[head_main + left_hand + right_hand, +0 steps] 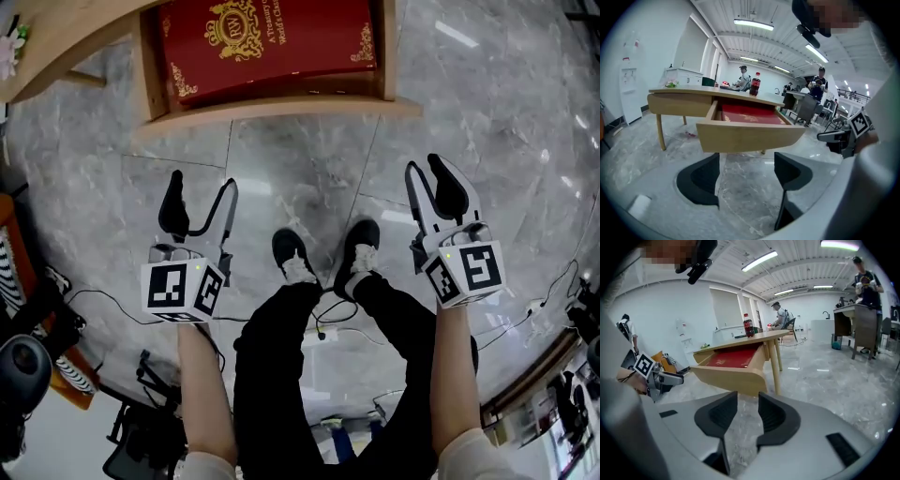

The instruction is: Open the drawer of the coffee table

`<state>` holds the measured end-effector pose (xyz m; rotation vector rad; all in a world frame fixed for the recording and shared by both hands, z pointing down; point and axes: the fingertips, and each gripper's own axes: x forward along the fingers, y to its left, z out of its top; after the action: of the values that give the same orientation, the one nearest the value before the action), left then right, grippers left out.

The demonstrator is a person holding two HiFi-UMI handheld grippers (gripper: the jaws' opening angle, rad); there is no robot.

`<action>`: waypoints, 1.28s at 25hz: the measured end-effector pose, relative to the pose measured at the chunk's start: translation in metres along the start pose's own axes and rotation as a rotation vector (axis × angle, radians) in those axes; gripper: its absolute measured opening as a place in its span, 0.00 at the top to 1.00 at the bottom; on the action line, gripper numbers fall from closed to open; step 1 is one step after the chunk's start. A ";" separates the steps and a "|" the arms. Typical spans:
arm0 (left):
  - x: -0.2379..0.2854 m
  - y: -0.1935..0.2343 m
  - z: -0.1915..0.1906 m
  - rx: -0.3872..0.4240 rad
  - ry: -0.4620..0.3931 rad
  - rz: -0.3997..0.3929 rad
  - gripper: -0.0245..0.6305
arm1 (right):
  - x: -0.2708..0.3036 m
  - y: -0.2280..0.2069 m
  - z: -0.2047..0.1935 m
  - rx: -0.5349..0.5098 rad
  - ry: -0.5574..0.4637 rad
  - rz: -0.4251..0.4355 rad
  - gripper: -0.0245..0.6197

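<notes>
The wooden coffee table (689, 92) has its drawer (272, 105) pulled out, with a red box with gold print (267, 37) lying inside. In the head view both grippers hang over the marble floor, a little short of the drawer front and apart from it. My left gripper (202, 194) has its jaws spread wide with nothing between them; its view faces the drawer front (750, 136). On the right, my gripper (427, 172) keeps a narrow gap between its pads, which hold nothing; the drawer (733, 375) is ahead and to its left.
A cola bottle (754, 86) stands on the tabletop. The person's black shoes (323, 253) are on the floor between the grippers. Cables (112, 305) and gear lie at the lower left. People (819, 84) work at desks (855, 324) further back.
</notes>
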<state>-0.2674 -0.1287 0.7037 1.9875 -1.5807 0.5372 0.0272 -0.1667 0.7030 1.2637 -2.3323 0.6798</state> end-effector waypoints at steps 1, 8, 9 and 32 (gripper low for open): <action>-0.005 -0.010 0.003 -0.003 -0.003 -0.016 0.40 | -0.003 0.012 0.003 -0.016 -0.003 0.008 0.73; -0.057 -0.072 0.020 0.016 0.021 -0.124 0.40 | -0.032 0.062 0.023 0.004 0.012 -0.108 0.73; -0.065 -0.076 0.023 0.010 0.030 -0.121 0.40 | -0.034 0.074 0.032 0.021 0.010 -0.102 0.73; -0.287 -0.145 0.239 0.031 -0.022 -0.078 0.40 | -0.214 0.205 0.255 -0.175 0.063 0.004 0.73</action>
<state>-0.1986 -0.0375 0.3195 2.0750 -1.5098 0.5135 -0.0675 -0.0791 0.3342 1.1440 -2.2885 0.4973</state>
